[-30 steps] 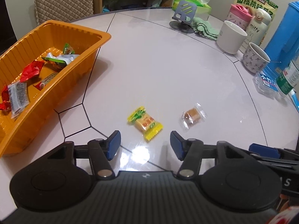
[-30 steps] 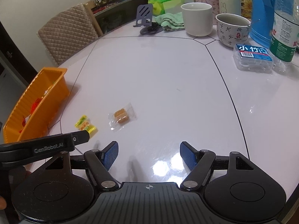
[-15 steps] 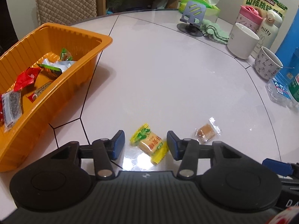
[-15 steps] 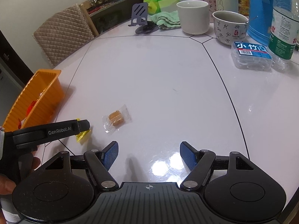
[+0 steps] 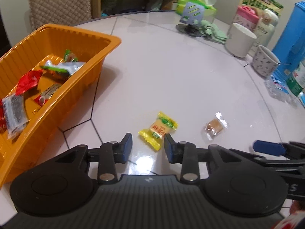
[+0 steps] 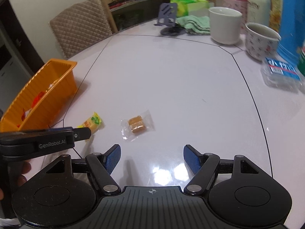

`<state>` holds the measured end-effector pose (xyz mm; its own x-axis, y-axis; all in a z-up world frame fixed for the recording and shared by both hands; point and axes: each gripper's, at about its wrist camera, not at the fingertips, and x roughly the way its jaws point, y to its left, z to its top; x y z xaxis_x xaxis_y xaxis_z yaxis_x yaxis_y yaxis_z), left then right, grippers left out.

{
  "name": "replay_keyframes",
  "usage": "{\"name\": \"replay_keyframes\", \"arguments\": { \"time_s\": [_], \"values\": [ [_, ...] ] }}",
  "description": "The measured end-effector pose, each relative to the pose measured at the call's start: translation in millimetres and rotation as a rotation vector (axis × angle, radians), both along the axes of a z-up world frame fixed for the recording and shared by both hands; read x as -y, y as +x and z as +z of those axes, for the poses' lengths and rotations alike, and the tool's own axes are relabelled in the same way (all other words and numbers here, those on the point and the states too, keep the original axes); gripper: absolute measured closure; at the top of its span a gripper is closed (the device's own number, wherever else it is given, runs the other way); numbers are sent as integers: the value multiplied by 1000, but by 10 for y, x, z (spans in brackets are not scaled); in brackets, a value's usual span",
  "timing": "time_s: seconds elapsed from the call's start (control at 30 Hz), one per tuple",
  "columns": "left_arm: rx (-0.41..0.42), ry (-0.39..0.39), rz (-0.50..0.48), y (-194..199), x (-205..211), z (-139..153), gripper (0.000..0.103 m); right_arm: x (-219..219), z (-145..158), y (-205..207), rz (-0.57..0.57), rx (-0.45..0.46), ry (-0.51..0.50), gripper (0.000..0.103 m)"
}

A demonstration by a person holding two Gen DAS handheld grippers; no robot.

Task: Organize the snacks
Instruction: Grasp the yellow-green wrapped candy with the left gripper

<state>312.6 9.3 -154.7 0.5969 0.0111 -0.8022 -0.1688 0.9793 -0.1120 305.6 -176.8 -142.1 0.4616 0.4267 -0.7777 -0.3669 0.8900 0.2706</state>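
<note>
Left tongs [image 5: 146, 141] just been closing round the yellow candy [image 5: 158, 129] w/o pinching it yet, prob bound for the orange tray [image 5: 106, 43]; right tongs [image 6: 152, 155] wide open, empty.

White mug [image 6: 225, 25], patterned cup [image 6: 261, 40], green cloth [image 6: 194, 23], phone stand [image 6: 167, 16], quilted chair [image 6: 80, 32], blue jug [image 5: 291, 36]

light: bright, overhead | glare: near table [image 6: 171, 171] gloss | blur: slight, far right | edges: fisheye-bent, dark corners

"GenRobot.AI" on the left claw's [image 6: 83, 133] side, "miffy" on a white bottle [image 5: 266, 29]
</note>
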Motion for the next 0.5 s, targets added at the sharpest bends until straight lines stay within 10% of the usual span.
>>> {"name": "replay_keyframes", "arguments": {
  "time_s": [0.37,0.5],
  "values": [
    [48,132,-193,127,105,-1,70,-35,-42,72,1,14,-14,30],
    [27,92,-194,153,66,-36,84,-63,-37,83,4,17,-3,30]
  ]
}}
